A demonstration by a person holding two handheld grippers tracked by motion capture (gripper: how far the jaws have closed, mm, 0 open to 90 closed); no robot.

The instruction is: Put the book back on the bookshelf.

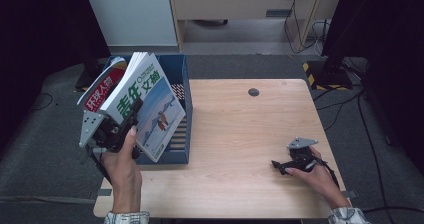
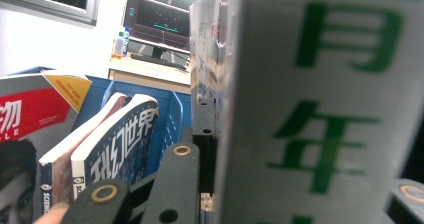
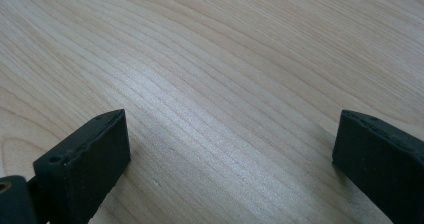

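My left claw point(image 1: 131, 115) clamps the floppy, glossy green-lettered white magazine point(image 1: 150, 106) near its stiffer spine above the blue plastic file rack point(image 1: 182, 84); my right claw point(image 1: 281, 166) rests apart on the pale wooden counter point(image 1: 240, 134).

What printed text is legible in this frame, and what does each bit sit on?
"青年文摘": green letters on the cover of the white magazine gripped by the left gripper.
"环球人物": white on red, on the red magazine in the blue file box.
"科幻世界": on the spine of the dark magazine in that box.
The small print above the green title and the monitor text in the left gripper view are too blurred to read.
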